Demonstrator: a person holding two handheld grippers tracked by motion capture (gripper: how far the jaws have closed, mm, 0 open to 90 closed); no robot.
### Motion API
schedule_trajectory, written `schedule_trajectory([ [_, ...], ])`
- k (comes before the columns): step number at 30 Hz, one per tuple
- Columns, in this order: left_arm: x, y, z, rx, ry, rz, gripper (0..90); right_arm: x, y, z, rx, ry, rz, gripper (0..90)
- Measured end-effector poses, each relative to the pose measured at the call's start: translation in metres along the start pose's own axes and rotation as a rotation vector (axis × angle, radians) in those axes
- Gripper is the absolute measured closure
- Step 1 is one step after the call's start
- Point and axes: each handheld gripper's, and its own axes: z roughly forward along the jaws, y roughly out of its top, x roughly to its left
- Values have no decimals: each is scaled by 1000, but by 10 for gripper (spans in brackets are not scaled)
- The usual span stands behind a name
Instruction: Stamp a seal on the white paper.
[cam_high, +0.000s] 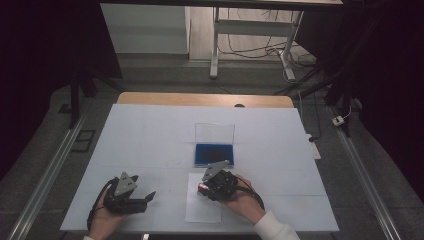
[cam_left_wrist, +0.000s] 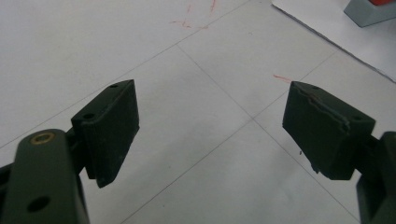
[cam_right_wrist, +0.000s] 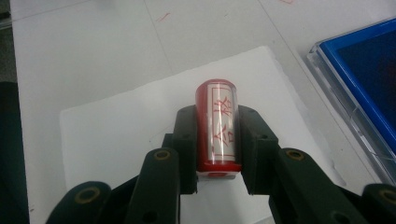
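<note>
Stamp, red with a clear labelled sleeve, sits pinched between the jaws of our right gripper, held just above the white paper sheet, we judge so its face can press down squarely. The open blue ink pad lies just beyond the sheet. Our left gripper rests well left of the sheet, jaws spread over bare counter. The right gripper view shows the stamp's red characters; the high view shows both hands.
</note>
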Motion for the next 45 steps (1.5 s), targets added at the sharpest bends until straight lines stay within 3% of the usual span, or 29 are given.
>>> schedule_trajectory([
  [45,0,0,2,6,-4,4,191,1,-2,-3,-38,-5,8,703],
])
